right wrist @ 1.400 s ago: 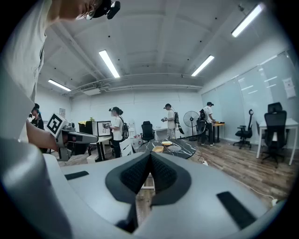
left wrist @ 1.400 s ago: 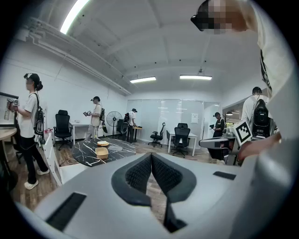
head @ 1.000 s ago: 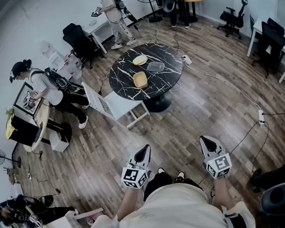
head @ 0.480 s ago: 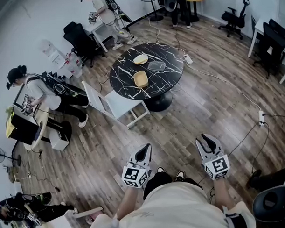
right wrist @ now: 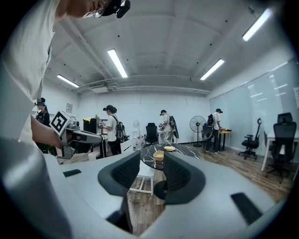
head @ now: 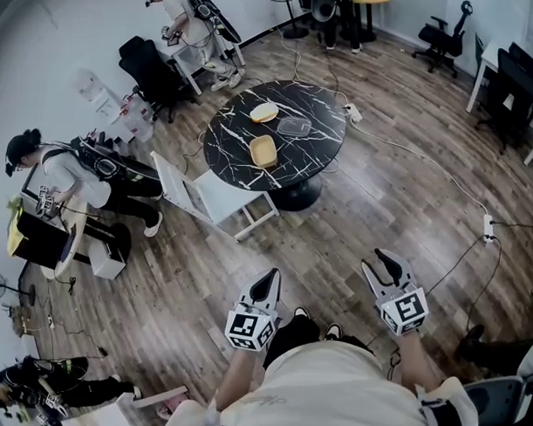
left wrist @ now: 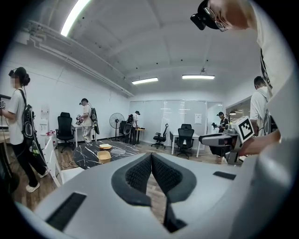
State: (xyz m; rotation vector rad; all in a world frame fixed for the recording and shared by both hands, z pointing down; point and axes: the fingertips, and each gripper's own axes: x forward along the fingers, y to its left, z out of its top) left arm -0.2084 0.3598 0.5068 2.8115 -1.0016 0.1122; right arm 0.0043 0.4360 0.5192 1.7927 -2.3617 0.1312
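- Left hand-held gripper [head: 268,280]: jaws fully together, pads touching, nothing between them. Held above the wood floor [head: 354,211].
- Right hand-held gripper [head: 385,260]: jaws partly apart, gap empty, gripping nothing. Level with the left one, well apart from it.
- White chair [head: 206,195]: nearest item, ahead and left of the left hand-held gripper, not touching it; it leans against the desk edge.
- Round black marble desk [head: 238,154]: beyond the chair, ahead of both hand-held grippers, well apart.
- On the desk: tan tray [head: 263,150] on the near side; yellow plate [head: 264,112] and clear container [head: 294,125] beyond it.
- Right gripper view: the distant tan tray lines up with the jaw gap.
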